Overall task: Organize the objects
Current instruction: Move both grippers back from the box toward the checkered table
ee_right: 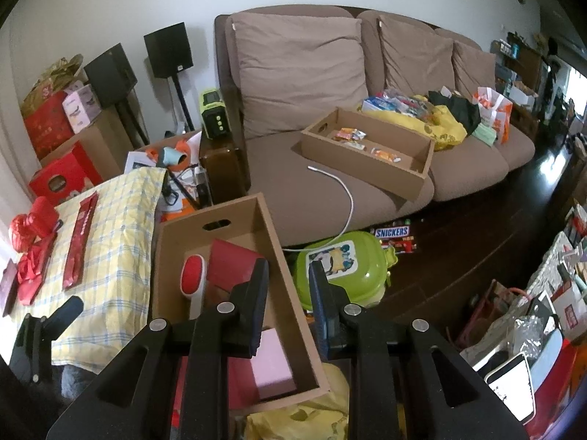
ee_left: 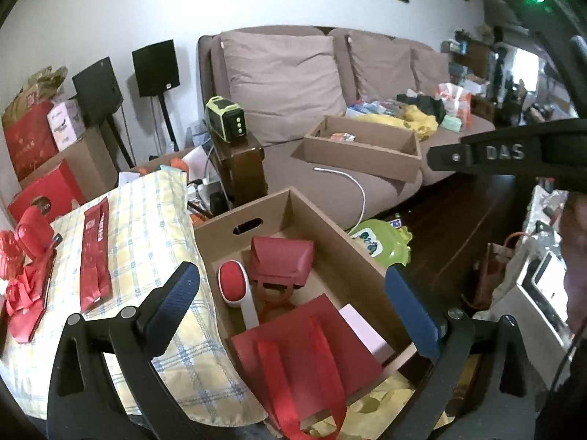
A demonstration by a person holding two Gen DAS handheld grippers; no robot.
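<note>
A brown sofa (ee_right: 323,183) fills the background, a shallow cardboard tray (ee_right: 367,154) of snack packets resting on its seat. In front, a cardboard box (ee_left: 363,256) with a handle slot sits beside the yellow checked cloth (ee_left: 146,220). In the box lie a red gift bag (ee_left: 304,344), a red pouch (ee_left: 282,256), a pink box (ee_left: 363,330) and a red-and-white lint brush (ee_left: 234,286). The left tool (ee_left: 293,293) hangs above the box, its jaws wide apart and empty. The right tool (ee_right: 288,286) straddles the box's right wall, jaws nearly together; whether they clamp it I cannot tell.
</note>
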